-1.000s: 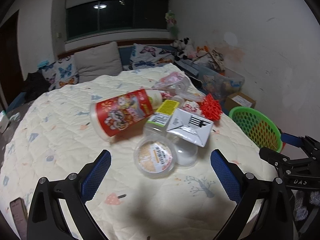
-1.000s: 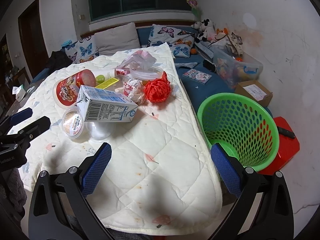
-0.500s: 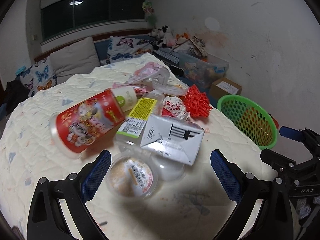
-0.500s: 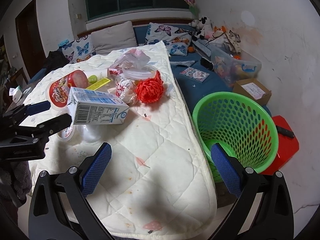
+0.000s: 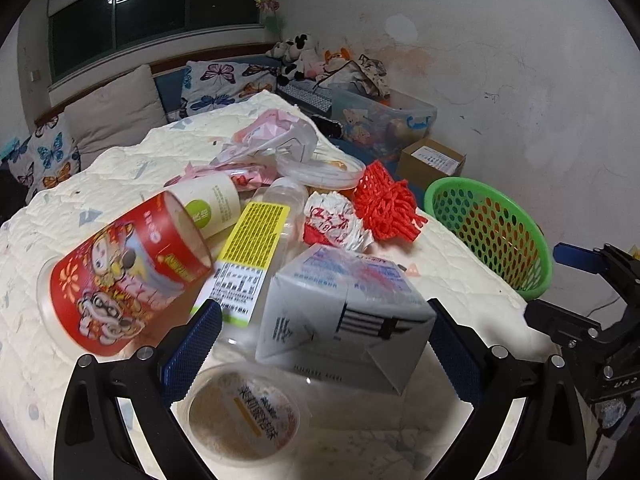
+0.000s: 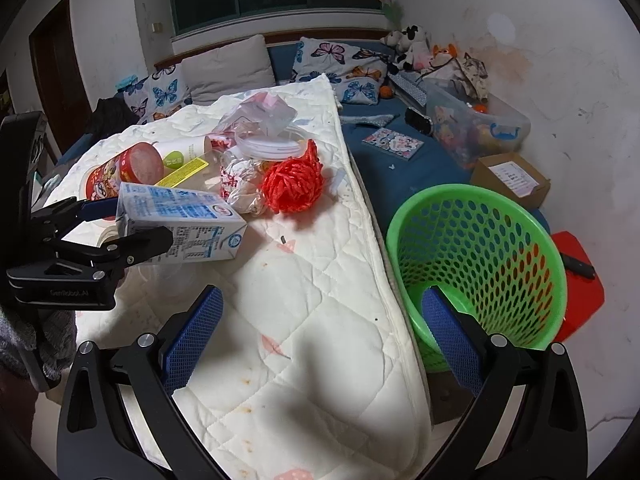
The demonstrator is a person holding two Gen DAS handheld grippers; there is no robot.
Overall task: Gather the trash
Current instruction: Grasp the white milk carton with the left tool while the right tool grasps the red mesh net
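Inspector: Your left gripper [image 5: 320, 344] stands spread around the milk carton [image 5: 344, 312] in the trash pile on the quilt [image 6: 304, 320]; step 1, the grasp, is not yet made.

Operator: And the right?

Inspector: Right gripper [image 6: 320, 332] spread, empty. You must clamp, lift, then carry to the green basket [image 6: 480, 264].

Your working surface is a cream quilted mattress pad [image 6: 304, 312], lightly stained. On it, at about ten o'clock in your right wrist view, the litter is bunched: a milk carton [image 6: 180, 220] on its side, a red printed tub [image 6: 120, 172] tipped over, a crumpled red-and-white wrapper [image 6: 240, 184], a red mesh ball [image 6: 294, 182] and a clear plastic bag [image 6: 260, 116] at twelve o'clock. A sealed round cup [image 5: 244, 416] lies nearest you in your left view
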